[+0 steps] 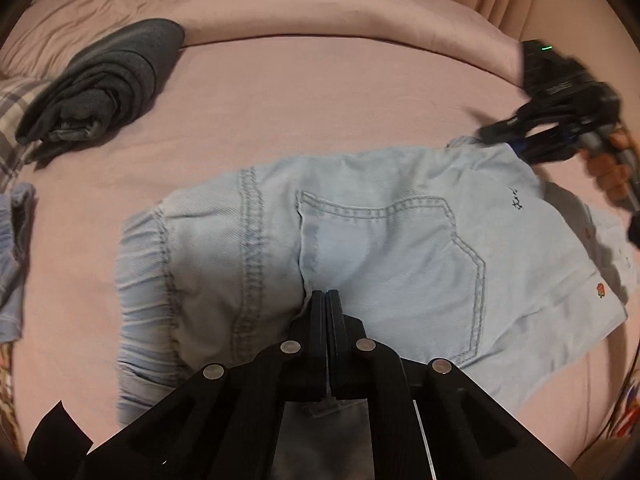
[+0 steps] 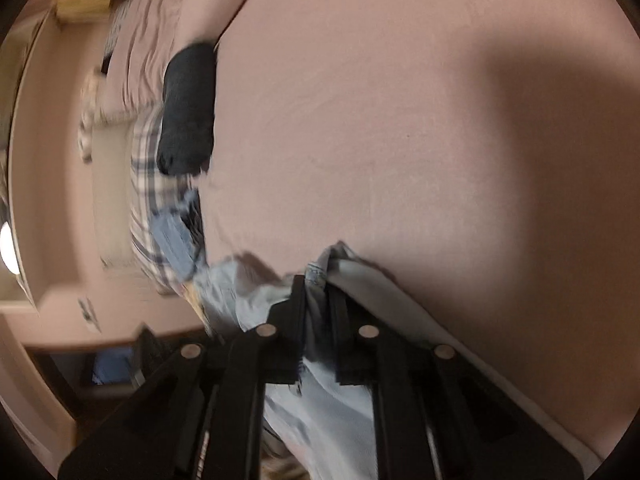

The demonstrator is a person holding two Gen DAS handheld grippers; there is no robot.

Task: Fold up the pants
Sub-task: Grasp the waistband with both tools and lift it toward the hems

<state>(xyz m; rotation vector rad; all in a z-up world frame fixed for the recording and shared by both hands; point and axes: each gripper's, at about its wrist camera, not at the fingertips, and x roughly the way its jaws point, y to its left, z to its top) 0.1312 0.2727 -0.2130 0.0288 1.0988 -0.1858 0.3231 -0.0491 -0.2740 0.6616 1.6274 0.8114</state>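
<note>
Light blue denim pants (image 1: 380,248) lie folded on the pink bed sheet (image 1: 320,100), back pocket up, elastic waistband at the left. My left gripper (image 1: 327,294) is shut, its fingertips pressed on the denim by the pocket's lower edge; whether cloth is pinched I cannot tell. My right gripper (image 2: 318,280) is shut on a bunched edge of the pants (image 2: 320,380) and holds it lifted above the sheet. It also shows in the left wrist view (image 1: 516,136) at the pants' far right corner, blurred.
A folded dark grey garment (image 1: 108,80) lies at the back left, also seen in the right wrist view (image 2: 186,112). A plaid cloth (image 2: 148,184) and a blue garment (image 1: 16,256) sit at the left edge. A rolled pink blanket (image 1: 340,12) runs along the back.
</note>
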